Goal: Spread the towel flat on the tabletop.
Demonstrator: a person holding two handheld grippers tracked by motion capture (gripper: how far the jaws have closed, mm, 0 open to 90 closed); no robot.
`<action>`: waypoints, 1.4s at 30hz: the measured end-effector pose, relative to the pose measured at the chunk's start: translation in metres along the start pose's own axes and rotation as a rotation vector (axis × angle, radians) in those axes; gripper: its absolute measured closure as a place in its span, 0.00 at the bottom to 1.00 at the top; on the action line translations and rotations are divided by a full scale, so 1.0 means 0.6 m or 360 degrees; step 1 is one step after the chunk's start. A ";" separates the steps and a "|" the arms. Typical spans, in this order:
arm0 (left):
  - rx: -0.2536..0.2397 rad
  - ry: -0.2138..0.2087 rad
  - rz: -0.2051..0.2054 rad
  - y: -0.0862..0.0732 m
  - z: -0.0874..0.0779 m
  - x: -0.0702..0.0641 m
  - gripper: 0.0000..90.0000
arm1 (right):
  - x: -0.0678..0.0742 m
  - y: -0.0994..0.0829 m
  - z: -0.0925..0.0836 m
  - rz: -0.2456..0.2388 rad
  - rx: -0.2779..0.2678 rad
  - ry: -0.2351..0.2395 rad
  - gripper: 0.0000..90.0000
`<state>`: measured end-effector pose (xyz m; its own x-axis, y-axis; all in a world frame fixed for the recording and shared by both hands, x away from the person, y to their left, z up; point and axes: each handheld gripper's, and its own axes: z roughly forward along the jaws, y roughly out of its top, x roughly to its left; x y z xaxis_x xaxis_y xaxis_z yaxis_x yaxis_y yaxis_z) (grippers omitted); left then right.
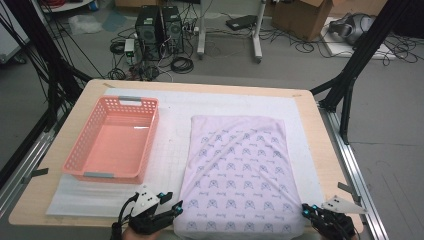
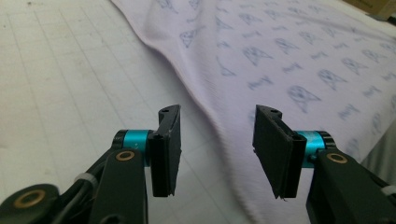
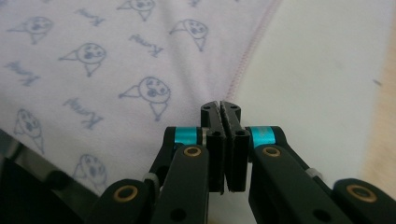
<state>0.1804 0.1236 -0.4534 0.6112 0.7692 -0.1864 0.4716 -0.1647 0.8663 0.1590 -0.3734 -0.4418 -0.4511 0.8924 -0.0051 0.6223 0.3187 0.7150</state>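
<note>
Fingers point(image 2: 170, 149) of the left gripper point(image 2: 217, 151) stand about half open with a clear gap between the pads; nothing is gripped. Seen in the left gripper view, the near left edge of the lilac cloth point(image 2: 289, 70) runs through the gap on the surface beyond the pads, not pressed by either one. Fingers point(image 3: 232, 149) of the right gripper point(image 3: 221, 109) are closed pad against pad. In the right gripper view, they sit just right of the cloth's pink-stitched hem; whether a fold of fabric is pinched between them I cannot tell.

High view: left gripper point(image 1: 169, 205) sits at the near edge of the desk point(image 1: 320, 150), just beside the cloth's near left corner. Right gripper point(image 1: 306, 209) sits at the cloth's near right corner. Each carries a grey three-cornered plate on top.

Cloth point(image 1: 240, 175) lies spread flat on the right half of a white mat point(image 1: 170, 145) that covers most of the desk. It is printed with small blue-grey figures in rows, and a few diagonal creases cross its middle. Its near edge reaches the near edge of the desk.

Pink plastic basket point(image 1: 80, 150), lattice-walled, stands on the left part of the mat, well apart from the cloth, with nothing visible inside.
</note>
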 end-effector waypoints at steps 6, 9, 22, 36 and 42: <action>-0.0026 -0.0031 -0.0018 0.010 0.012 0.008 0.52 | -0.017 -0.010 -0.014 0.0094 -0.0080 0.0065 0.86; -0.0031 -0.0044 -0.0027 0.016 0.020 0.013 0.52 | -0.017 -0.003 -0.011 0.0104 -0.0150 0.0080 0.77; -0.0054 -0.0085 -0.0032 0.049 0.047 0.037 0.51 | -0.008 0.025 0.035 -0.0041 -0.0061 0.0064 0.98; 0.0068 -0.0101 -0.0027 0.099 0.127 0.079 0.53 | -0.038 0.052 0.029 0.0033 -0.0186 0.0117 0.74; 0.0237 0.0015 0.0000 0.114 0.175 0.084 0.68 | -0.053 0.068 0.048 0.0074 -0.0227 0.0099 0.74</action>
<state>0.3103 0.0861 -0.4520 0.6054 0.7750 -0.1814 0.5612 -0.2541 0.7877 0.2170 -0.3797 -0.4326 -0.4654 0.8823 0.0705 0.5485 0.2249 0.8053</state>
